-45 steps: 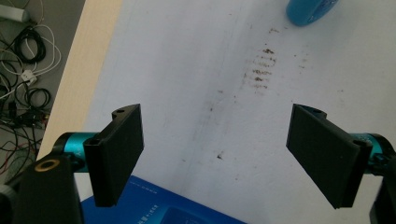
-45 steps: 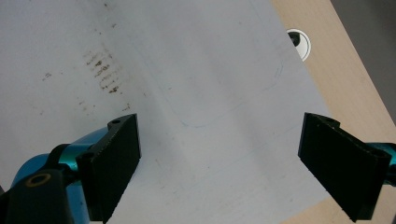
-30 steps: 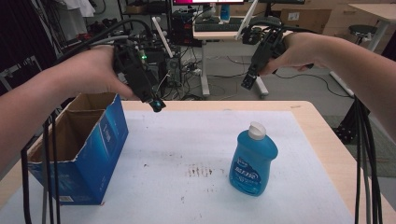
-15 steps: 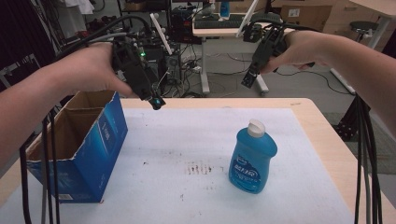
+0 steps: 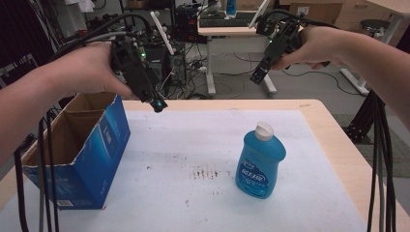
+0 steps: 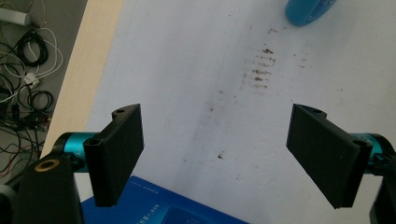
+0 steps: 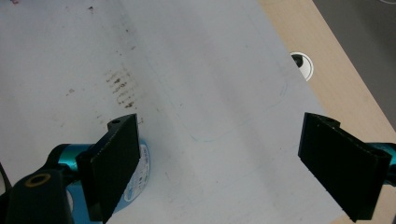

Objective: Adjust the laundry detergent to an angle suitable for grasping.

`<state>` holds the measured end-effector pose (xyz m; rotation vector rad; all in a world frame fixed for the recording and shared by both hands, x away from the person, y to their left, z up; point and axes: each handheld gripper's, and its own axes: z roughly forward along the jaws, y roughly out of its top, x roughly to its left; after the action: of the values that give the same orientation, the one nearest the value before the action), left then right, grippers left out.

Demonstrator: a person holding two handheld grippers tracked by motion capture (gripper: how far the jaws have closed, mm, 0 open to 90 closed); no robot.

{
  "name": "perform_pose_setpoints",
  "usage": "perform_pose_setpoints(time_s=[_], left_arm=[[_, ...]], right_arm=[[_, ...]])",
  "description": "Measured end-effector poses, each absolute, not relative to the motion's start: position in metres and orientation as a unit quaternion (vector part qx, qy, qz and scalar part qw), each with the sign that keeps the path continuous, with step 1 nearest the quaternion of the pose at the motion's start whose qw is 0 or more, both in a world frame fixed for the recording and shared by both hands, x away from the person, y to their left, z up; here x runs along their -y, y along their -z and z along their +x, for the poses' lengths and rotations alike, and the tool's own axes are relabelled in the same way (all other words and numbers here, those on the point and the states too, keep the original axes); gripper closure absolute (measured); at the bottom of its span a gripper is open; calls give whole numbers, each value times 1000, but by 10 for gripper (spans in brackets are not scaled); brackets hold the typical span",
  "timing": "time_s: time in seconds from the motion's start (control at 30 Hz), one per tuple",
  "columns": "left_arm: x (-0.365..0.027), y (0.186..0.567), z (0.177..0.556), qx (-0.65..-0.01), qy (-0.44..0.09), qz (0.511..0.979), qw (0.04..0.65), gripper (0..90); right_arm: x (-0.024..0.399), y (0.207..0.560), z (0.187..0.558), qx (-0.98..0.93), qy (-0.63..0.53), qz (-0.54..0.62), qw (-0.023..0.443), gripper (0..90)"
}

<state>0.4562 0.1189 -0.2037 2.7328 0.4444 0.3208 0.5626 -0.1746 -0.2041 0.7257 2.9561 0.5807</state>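
Two grippers were up in the air over the desk [image 5: 333, 145], and neither had anything in it. The left gripper [image 6: 215, 154] hung above the near corner of the open blue cardboard box [image 5: 104, 145], its jaws spread wide with only the white mat [image 5: 193, 140] between them. The right gripper [image 7: 233, 163] was held high beyond the far edge of the desk in the high view, tilted down toward the blue soap bottle [image 5: 258, 162]; its jaws stood just as wide apart, and in its own view a sliver of the bottle's label peeked out from behind one jaw.

The bottle stood upright on the mat, right of the middle, white cap on, well apart from the box at the left edge. The box sat with its top flaps open, and what I could see of its inside looked bare, though the near wall hid its floor. A patch of brownish marks [image 5: 205, 172] stained the mat between the two, nearer the bottle.

As I read it, the job was to get the bottle into the box, and none of it was done: the bottle was untouched and no jaw was near enough to close on it. What was left was all of it — bringing the right gripper down around the bottle's body, closing on it, carrying it across the mat and lowering it into the box, perhaps with the left gripper steadying the box wall.
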Motion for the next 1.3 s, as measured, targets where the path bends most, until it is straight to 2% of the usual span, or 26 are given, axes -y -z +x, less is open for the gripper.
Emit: perform_pose_setpoints(time_s=[1.3], left_arm=[[-117,203,452,-148,-112,967,175,190]], right_arm=[[233,180,509,-930,-289,222,46,123]])
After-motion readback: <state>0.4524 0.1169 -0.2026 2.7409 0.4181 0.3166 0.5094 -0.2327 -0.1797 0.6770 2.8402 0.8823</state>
